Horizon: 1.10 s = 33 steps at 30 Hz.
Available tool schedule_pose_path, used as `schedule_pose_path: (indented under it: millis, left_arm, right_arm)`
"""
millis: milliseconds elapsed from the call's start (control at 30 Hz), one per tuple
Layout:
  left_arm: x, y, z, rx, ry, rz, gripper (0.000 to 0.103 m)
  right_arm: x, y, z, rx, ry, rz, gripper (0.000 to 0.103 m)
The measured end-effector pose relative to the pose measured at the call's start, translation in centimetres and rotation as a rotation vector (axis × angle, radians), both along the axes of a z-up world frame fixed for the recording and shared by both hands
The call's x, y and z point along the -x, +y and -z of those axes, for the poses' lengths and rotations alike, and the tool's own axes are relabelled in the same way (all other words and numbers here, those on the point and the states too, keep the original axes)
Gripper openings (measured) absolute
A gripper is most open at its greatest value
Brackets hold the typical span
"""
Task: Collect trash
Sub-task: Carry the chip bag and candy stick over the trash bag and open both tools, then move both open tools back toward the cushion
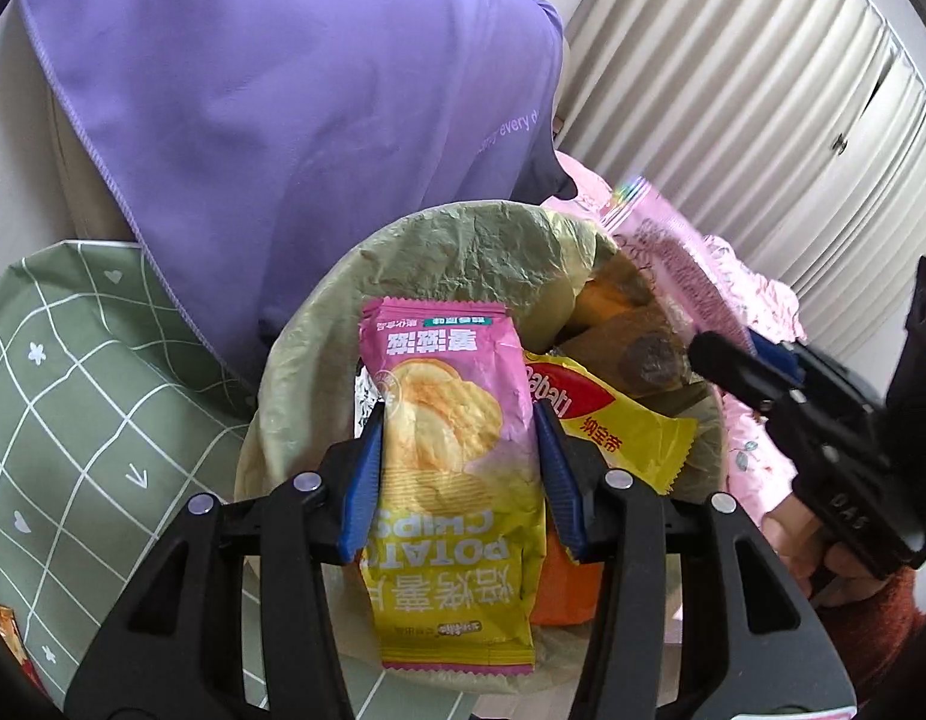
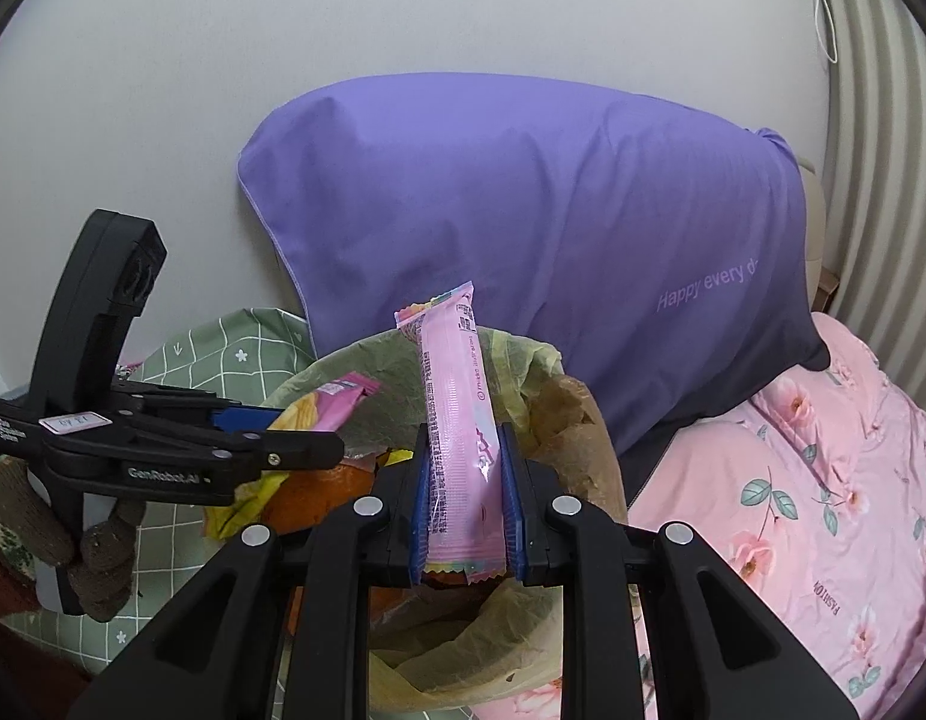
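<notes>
The left gripper (image 1: 457, 468) fingers clamp the chip bag (image 1: 448, 480), long axis along them, directly over the lined bin (image 1: 295, 372) at lower centre. The right gripper (image 2: 466, 510) fingers clamp the pink stick wrapper (image 2: 457, 420), likewise above the opening.

Purple pillow (image 2: 523, 228), green grid-patterned cloth (image 1: 73, 420), pink floral bedding (image 2: 823, 510).
</notes>
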State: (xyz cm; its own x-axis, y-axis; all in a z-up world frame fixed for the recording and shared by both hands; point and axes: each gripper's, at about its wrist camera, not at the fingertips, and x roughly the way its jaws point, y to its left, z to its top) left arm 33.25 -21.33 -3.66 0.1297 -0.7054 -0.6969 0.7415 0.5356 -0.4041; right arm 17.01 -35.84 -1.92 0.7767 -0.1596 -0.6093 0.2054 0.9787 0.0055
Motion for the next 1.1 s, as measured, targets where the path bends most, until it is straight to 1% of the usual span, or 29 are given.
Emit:
schedule_pose_path:
  millis: [100,167,200,233,267,300,367,400,467,500,567,600,733,833,900,967,1000,1033,1067,1100]
  left_arm:
    - [-0.4,0.8,-0.2,0.018,0.024,0.003,0.045]
    - [-0.7,1.1,-0.1,0.038,0.067,0.016,0.049]
    - [-1.0,0.4,0.0,0.045,0.078,0.017,0.052]
    - [-1.2,0.4,-0.2,0.058,0.087,0.015,0.057]
    - [-1.4,0.4,-0.3,0.068,0.093,0.012,0.060]
    - [-1.8,0.5,-0.6,0.088,0.107,0.008,0.063]
    - [-2.4,0.7,-0.9,0.128,0.159,0.003,0.066]
    - [-2.4,0.6,-0.8,0.138,0.177,0.002,0.069]
    - [-2.6,0.9,-0.9,0.148,0.201,0.008,0.074]
    - [-2.6,1.1,-1.0,0.141,0.191,0.005,0.076]
    - [-2.3,2.0,-1.6,0.114,0.137,-0.028,0.081]
    - [-2.0,2.5,-1.8,0.110,0.117,-0.041,0.086]
    - [-1.4,5.7,-2.8,0.111,0.011,-0.125,0.086]
    - [-1.5,8.6,-3.7,0.114,-0.079,-0.220,0.087]
    - [-1.5,11.4,-4.2,0.102,-0.139,-0.303,0.087]
    - [-1.6,14.2,-4.7,0.082,-0.194,-0.403,0.087]
    - [-1.6,16.4,-4.8,0.063,-0.227,-0.478,0.087]
    - [-1.7,17.9,-4.9,0.044,-0.244,-0.523,0.087]
    - [-1.8,19.4,-4.7,0.024,-0.253,-0.556,0.087]
    - [-2.0,20.9,-4.5,0.008,-0.251,-0.576,0.087]
  right_arm:
    - [-0.3,-0.3,0.3,-0.016,0.010,0.014,0.020]
    - [-0.7,-0.6,0.6,-0.046,0.020,0.017,0.021]
    - [-0.7,-0.7,0.7,-0.055,0.018,0.022,0.023]
    - [-0.7,-0.8,0.8,-0.062,0.014,0.028,0.025]
    - [-0.8,-0.9,0.9,-0.069,0.014,0.028,0.031]
    - [-0.9,-0.9,1.0,-0.070,0.017,0.032,0.032]
    - [-0.8,-1.0,1.1,-0.064,0.019,0.039,0.035]
    - [-0.9,-0.9,1.1,-0.060,0.022,0.037,0.040]
    - [-0.9,-0.8,1.1,-0.047,0.027,0.036,0.044]
    - [-0.9,-0.7,1.0,-0.040,0.026,0.036,0.044]
    - [-0.9,-0.5,0.8,-0.025,0.025,0.042,0.044]
    - [-1.0,-0.4,0.6,-0.022,0.020,0.040,0.045]
    - [-1.6,0.6,-0.7,-0.008,-0.025,0.026,0.045]
    - [-2.1,1.9,-2.2,-0.011,-0.104,0.001,0.046]
    - [-2.7,2.9,-3.0,-0.039,-0.147,-0.041,0.058]
    - [-3.9,4.5,-3.4,-0.064,-0.157,-0.115,0.058]
    - [-4.6,5.4,-3.4,-0.068,-0.144,-0.150,0.058]
    - [-5.7,6.9,-3.3,-0.064,-0.121,-0.202,0.058]
    - [-6.4,7.9,-3.2,-0.054,-0.111,-0.230,0.058]
    - [-7.3,9.5,-2.9,-0.031,-0.098,-0.268,0.058]
